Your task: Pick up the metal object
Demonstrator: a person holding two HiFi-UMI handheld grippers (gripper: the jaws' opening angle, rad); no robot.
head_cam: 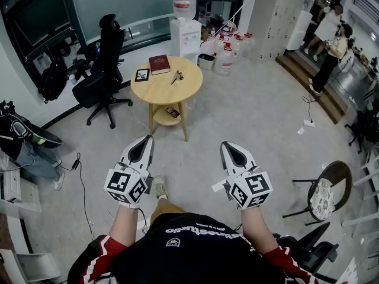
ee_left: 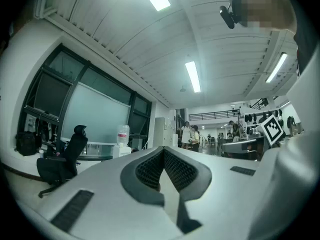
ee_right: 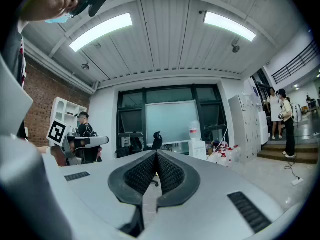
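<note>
A small metal object (head_cam: 177, 76) lies on the round wooden table (head_cam: 159, 92) far ahead in the head view, next to a dark red book (head_cam: 159, 64) and a small black-framed card (head_cam: 142, 74). My left gripper (head_cam: 148, 138) and right gripper (head_cam: 225, 147) are held out side by side over the floor, well short of the table. Both are shut with nothing between the jaws. In the left gripper view my left gripper (ee_left: 163, 149) points up across the room, tips touching. In the right gripper view my right gripper (ee_right: 156, 154) does the same.
A black office chair (head_cam: 103, 70) stands left of the table. A water dispenser (head_cam: 185, 28) and several water bottles (head_cam: 226, 55) are behind it. A round-seat chair (head_cam: 324, 195) is at the right. Two people (head_cam: 328, 43) stand on steps at the far right. A cable (head_cam: 80, 176) lies on the floor at the left.
</note>
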